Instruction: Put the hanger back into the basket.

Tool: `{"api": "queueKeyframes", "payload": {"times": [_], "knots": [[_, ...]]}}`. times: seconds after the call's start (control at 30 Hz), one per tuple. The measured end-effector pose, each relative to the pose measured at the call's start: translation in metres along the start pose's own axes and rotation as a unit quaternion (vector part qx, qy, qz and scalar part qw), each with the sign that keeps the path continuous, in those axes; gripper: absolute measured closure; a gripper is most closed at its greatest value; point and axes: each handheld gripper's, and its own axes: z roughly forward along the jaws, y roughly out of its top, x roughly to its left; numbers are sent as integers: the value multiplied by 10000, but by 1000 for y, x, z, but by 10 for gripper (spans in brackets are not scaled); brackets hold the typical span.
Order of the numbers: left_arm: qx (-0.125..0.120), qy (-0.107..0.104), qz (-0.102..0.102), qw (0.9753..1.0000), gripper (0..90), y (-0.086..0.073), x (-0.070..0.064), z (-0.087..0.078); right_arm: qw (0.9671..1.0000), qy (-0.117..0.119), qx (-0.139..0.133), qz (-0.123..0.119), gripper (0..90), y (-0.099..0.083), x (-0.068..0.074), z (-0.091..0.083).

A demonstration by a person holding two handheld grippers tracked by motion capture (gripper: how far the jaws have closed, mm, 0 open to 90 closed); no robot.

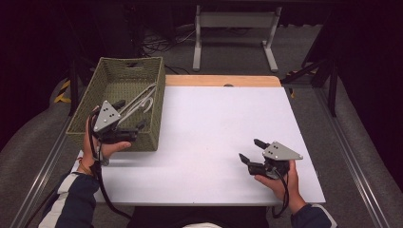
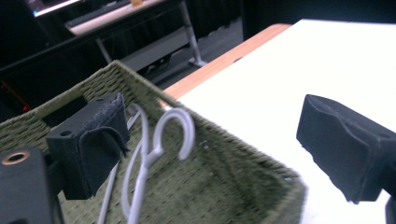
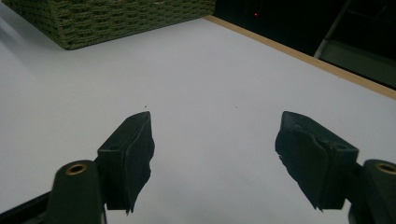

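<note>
A: The left tool (image 1: 124,124), jaws spread and empty, hangs over the near right wall of the green woven basket (image 1: 90,97) at the frame's left; the grey hangers (image 1: 142,99) lie inside, hooks against that wall.

B: And the right tool (image 1: 251,150)?

A: Spread too, holding nothing, low over the bare white surface (image 1: 209,123) at lower right.

B: Risk?

A: Probably a jaw snagging the weave, or lifting two tangled hangers together.

B: The left gripper view shows the hooks (image 2: 175,128) overlapping; the high view blurs that.
</note>
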Motion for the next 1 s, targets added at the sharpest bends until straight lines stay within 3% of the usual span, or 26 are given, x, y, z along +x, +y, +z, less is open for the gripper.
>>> {"api": "queueKeyframes", "payload": {"times": [0.43,0.57,0.73,1.0], "knots": [[-440,-249,145,9986,60,-9,-29,-10,9998,-120,-102,-89,241,0,1,-1],[-475,-356,145,9981,55,-12,-39,-12,9998,-97,-130,-80,225,0,2,-1],[-460,-425,298,9976,57,-18,-51,-13,9998,-115,-130,-112,205,0,3,-2],[-415,-555,376,9969,55,-28,-63,-14,9997,-104,-178,-157,180,-1,6,-2]]}}
